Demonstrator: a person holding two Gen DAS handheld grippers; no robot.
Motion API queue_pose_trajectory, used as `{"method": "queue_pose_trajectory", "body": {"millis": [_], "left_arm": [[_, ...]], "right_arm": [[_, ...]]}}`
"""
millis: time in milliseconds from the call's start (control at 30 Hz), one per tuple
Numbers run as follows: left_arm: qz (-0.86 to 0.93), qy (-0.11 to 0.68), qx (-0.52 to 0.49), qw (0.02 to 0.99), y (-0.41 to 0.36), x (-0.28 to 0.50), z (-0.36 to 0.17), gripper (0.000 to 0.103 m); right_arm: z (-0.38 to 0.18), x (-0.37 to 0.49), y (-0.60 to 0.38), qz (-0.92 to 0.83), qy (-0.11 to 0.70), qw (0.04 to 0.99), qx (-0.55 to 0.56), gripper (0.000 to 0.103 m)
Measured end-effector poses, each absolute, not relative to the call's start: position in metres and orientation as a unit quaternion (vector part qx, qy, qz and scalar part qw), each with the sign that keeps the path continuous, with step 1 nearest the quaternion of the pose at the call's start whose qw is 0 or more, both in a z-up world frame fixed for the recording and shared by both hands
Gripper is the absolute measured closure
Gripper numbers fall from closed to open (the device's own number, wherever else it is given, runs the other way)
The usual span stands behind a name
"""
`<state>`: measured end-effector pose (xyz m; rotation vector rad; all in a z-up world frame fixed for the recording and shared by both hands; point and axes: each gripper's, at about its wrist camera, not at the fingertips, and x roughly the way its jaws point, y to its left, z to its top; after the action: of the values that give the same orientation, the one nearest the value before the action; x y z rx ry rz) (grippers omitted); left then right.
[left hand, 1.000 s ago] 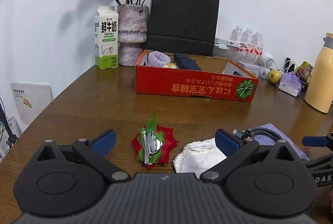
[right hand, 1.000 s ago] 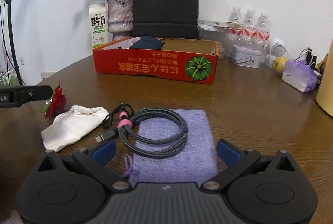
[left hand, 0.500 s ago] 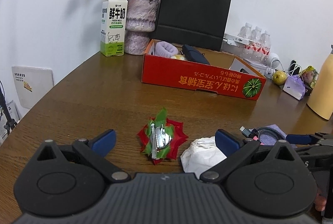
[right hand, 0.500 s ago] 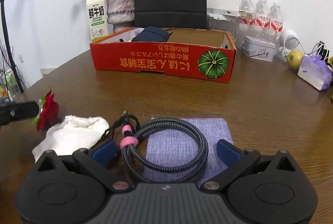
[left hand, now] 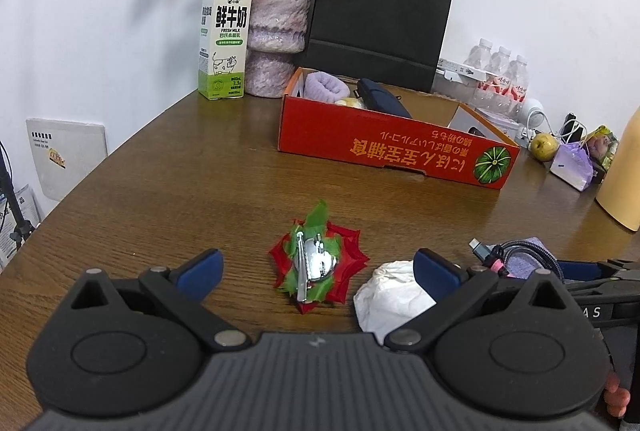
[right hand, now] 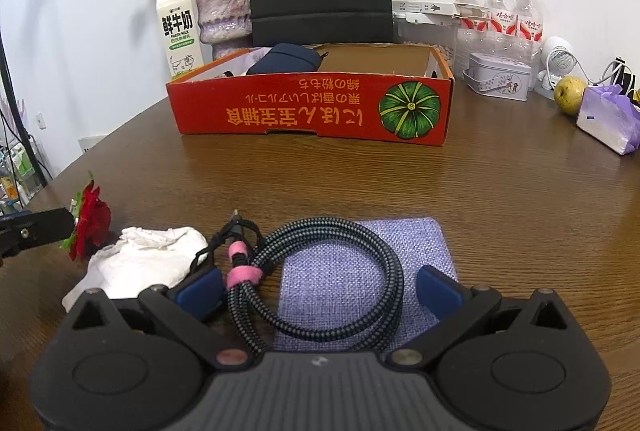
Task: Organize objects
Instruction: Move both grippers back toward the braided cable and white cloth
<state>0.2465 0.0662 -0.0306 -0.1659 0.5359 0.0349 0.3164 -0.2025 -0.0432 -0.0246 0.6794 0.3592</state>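
**Operator:** State the condition of both tools.

**Inspector:** Left gripper (left hand: 316,271): jaws spread wide, holding nothing. It sits low over the wooden table (left hand: 180,183), with the red flower clip (left hand: 318,263) lying between its fingertips, metal clasp facing up. Right gripper (right hand: 320,289): jaws likewise spread, nothing held. The coiled braided cable (right hand: 320,279), bound by a pink strap, lies between its fingertips, resting partly on the purple fabric mat (right hand: 400,243).

**Operator:** Other loose items near the tools?

**Inspector:** One crumpled white cloth (right hand: 148,259), on the table between the flower clip and the cable, touching the cable's connector end.

**Operator:** Report the containers.

**Inspector:** Red cardboard box (right hand: 316,111), open-topped, pumpkin graphic on the front wall, standing well behind the loose items. Contents visible from the left wrist view: a rolled lavender cloth (left hand: 324,89) in the back left corner, a dark navy pouch (left hand: 380,99) beside it, and a pale yellowish item (left hand: 352,103) between the two; its identity cannot be determined. The right half of the box shows bare cardboard floor.

**Operator:** Containers behind the box?

**Inspector:** Black paper bag (left hand: 380,27), upright against the wall; contents hidden. Mottled purple vase (left hand: 276,35) holding dried roses. Milk carton (left hand: 224,39), upright, left of the vase. Small metal tin (right hand: 500,75), lid closed, right of the box, in front of three water bottles (right hand: 498,15).
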Motion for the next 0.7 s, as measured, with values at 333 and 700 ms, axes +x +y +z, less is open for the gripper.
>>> {"method": "queue_pose_trajectory", "body": {"millis": [333,700], "left_arm": [[0.019,0.271,-0.082,0.959,0.066,0.250,-0.033,0.000],[0.033,0.278,-0.081,0.956,0.064,0.265,-0.037,0.000]], "right_arm": [[-0.043,0.317,-0.202,0.175,0.332,0.927,-0.011,0.000],[-0.041,0.314,-0.205,0.183,0.322,0.929,-0.008,0.013]]}}
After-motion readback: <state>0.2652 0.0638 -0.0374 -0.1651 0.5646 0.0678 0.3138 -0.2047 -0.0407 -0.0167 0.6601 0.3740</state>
